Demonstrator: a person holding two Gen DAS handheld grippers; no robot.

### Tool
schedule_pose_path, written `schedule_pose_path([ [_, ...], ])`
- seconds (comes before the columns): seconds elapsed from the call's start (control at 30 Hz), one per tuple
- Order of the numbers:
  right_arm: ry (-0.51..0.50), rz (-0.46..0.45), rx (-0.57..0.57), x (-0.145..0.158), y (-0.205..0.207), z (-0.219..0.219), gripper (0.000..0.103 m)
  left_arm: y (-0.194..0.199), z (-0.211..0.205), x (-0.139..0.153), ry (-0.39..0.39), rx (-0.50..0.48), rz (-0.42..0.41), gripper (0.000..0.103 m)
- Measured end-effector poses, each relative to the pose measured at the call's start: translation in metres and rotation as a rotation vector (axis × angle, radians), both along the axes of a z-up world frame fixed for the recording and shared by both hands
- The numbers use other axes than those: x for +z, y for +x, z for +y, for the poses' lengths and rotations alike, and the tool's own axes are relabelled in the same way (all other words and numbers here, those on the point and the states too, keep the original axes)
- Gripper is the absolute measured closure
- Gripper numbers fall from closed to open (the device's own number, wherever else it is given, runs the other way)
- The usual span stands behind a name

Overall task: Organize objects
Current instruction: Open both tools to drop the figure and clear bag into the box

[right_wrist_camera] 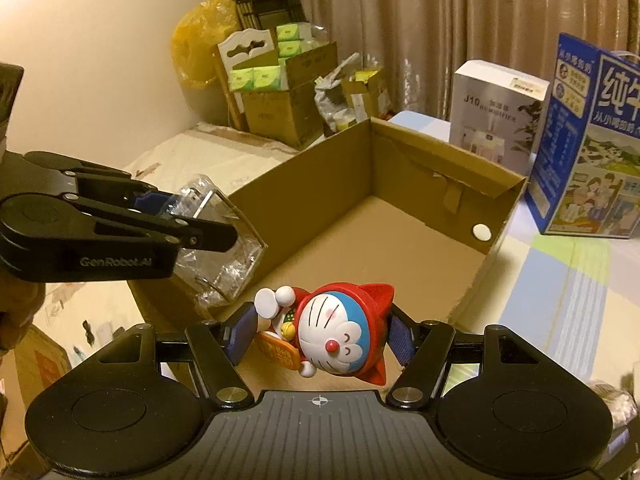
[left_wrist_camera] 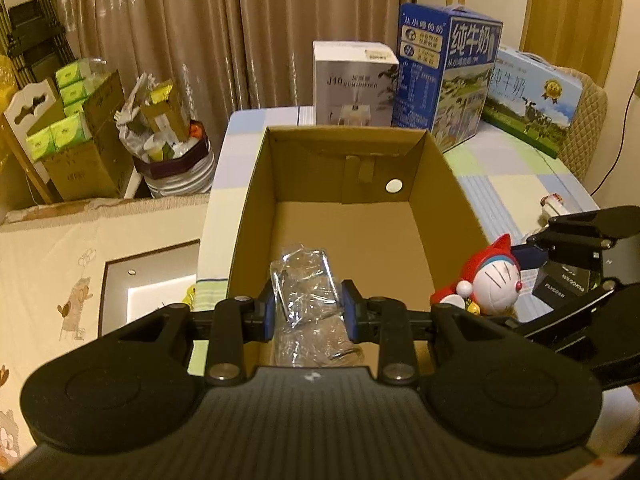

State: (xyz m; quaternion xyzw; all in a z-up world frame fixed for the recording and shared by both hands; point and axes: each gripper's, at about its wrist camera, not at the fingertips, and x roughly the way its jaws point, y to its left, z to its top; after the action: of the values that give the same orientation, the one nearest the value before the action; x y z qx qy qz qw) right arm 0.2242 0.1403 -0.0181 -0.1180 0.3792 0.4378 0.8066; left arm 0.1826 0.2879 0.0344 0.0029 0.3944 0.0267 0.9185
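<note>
Filling the middle of both views, a cardboard box (left_wrist_camera: pixel 352 216) stands open on a worktop (left_wrist_camera: pixel 516 184) covered in a pastel checked cloth; its floor is bare and a white round sticker shows on the inside of its far wall. Behind it stand a blue milk carton (left_wrist_camera: pixel 444 76), a flatter milk case (left_wrist_camera: pixel 532 92) to its right, and a white humidifier box (left_wrist_camera: pixel 352 80). Off the worktop's left side sit a carton of green packs (left_wrist_camera: pixel 72 120) and a full bin (left_wrist_camera: pixel 176 156), before brown curtains.

The left gripper (left_wrist_camera: pixel 308 308) hangs over the box's near edge with its jaws clenched on a clear plastic case (left_wrist_camera: pixel 304 280), which is crinkled and glinting; in the right wrist view the case (right_wrist_camera: pixel 224 232) juts past the near left corner of the box. The right gripper (right_wrist_camera: pixel 324 336) holds its jaws wide, grasping a cat figure (right_wrist_camera: pixel 340 336) with a red hood, blue and white face and red nose; it lies tilted between the pads, above the box's near right edge.
</note>
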Motion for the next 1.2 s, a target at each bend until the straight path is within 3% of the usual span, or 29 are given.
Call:
schedule_pose_path([
  [0.07,0.023,0.011,0.015,-0.003,0.002,0.002,0.038,0.002,0.002,-0.004,-0.006,0.011,-0.002,0.074],
  [0.13,0.067,0.012,0.002,-0.004,0.003,0.000,0.038,0.002,0.006,-0.005,-0.010,0.043,-0.013,0.056],
  [0.4,0.118,-0.039,-0.058,0.013,-0.005,-0.030,0.035,-0.020,0.016,0.015,-0.042,0.098,-0.075,0.048],
  [0.67,0.189,-0.048,-0.212,0.032,-0.065,-0.116,0.033,-0.064,-0.011,0.035,-0.087,0.096,-0.135,0.028],
  [0.83,0.172,-0.080,-0.349,0.038,-0.106,-0.168,0.033,-0.088,-0.049,0.050,-0.086,0.047,-0.186,0.015],
  [1.03,0.137,-0.104,-0.488,0.048,-0.138,-0.226,0.033,-0.107,-0.107,0.061,-0.102,-0.077,-0.220,0.003],
  [1.2,0.135,-0.118,-0.601,0.057,-0.163,-0.267,0.033,-0.115,-0.153,0.061,-0.112,-0.184,-0.222,0.001],
])
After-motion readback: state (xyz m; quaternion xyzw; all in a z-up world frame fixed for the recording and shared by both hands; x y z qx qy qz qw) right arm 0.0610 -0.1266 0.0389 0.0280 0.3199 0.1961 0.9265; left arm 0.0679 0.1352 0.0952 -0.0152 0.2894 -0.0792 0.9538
